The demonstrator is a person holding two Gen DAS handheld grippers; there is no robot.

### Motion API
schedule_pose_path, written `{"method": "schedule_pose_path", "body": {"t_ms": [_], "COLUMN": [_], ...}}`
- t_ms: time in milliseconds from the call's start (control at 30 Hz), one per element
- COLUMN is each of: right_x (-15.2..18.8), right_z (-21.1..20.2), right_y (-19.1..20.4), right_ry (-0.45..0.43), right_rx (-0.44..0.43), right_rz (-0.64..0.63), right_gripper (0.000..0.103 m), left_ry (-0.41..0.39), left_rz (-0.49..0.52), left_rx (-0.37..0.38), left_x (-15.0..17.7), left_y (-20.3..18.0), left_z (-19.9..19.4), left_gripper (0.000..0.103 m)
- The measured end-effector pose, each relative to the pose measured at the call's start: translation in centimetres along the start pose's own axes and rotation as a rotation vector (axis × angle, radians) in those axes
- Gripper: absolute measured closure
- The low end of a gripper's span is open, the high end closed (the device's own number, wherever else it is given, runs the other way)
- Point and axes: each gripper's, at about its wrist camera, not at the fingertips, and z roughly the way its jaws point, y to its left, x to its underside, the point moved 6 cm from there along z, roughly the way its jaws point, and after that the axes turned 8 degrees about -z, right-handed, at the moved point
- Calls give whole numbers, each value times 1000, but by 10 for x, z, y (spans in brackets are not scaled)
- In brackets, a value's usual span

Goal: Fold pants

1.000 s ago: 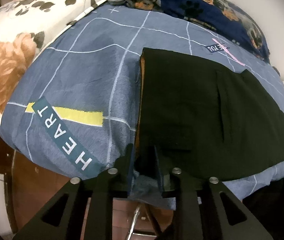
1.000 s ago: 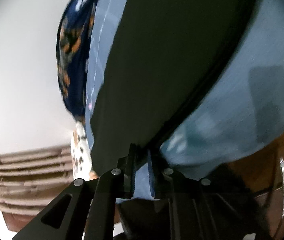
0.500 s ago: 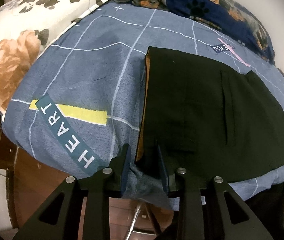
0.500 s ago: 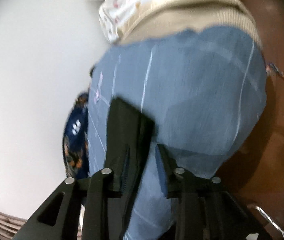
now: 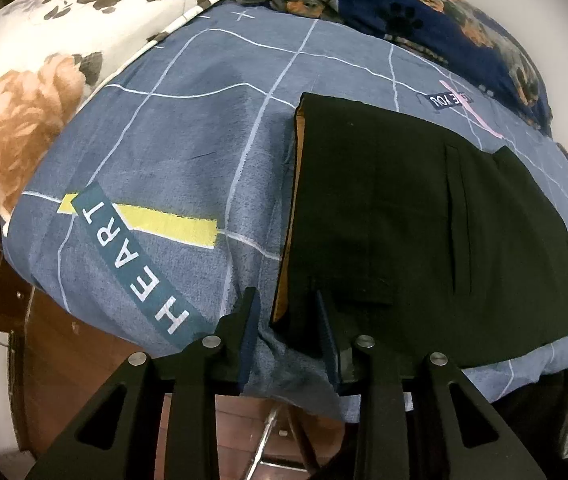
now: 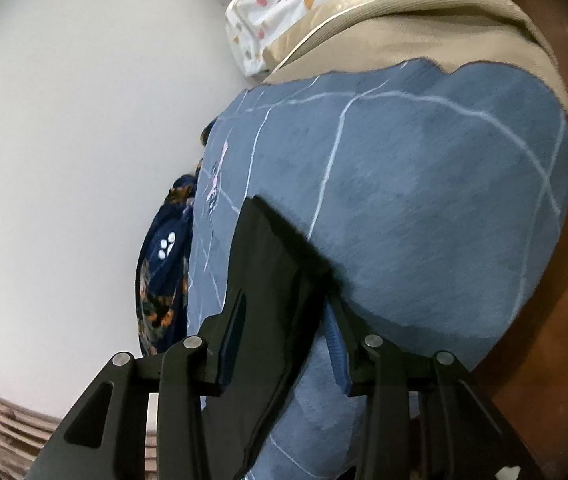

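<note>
Black pants lie folded flat on a blue checked bedsheet, with an orange lining showing along their left edge. My left gripper is open at the near left corner of the pants, its fingers straddling that corner. In the right wrist view the pants run up between the fingers of my right gripper, which is open around the fabric's edge over the bedsheet.
A floral pillow lies at the far left and a dark blue dog-print blanket at the back. A beige mattress edge and wooden bed frame are at the right. A white wall is beyond.
Both grippers have opened and let go of the pants. The right gripper swung round from a close view of the black cloth to the bed's end. The left gripper drew back slightly.
</note>
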Motion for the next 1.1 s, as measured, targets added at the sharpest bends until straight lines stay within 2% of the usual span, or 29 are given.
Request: {"method": "schedule_pose_path", "body": {"t_ms": [100,200,233,300,333,367,433,533,767,1100], "right_x": [1,-1,-2,-2,-1,-1,1,2,3,4], "right_z": [10,17,18,22,23,24,24,23,24,25], "right_y": [6,9,10,10,8,6,4,5,4,10], "right_ry": [15,18,17,29,38,46,48,46,38,34], "right_rx": [-6,-9,-3,38,73,89,71,94,101,162], "right_rz": [-13,-17,-21,-33,-41,-42,-28,-51,-27,-53], "right_gripper": [64,64,65,73,88,94,94,94,94,94], "left_ry": [-1,-11,-8,6,8,4,-14,-35,-46,-81], "left_rz": [1,-7,-22,-65,-73,-68,-34,16,23,95], "left_rx": [-5,-35,-26,5,10,8,-15,-51,-56,-122], "left_x": [0,0,-1,-1,-1,0,0,1,0,2], "left_y": [0,5,7,12,13,12,8,3,4,-4], "left_z": [0,0,1,2,2,2,0,-2,-1,-3], "left_gripper": [69,54,53,53,53,53,52,52,52,52]}}
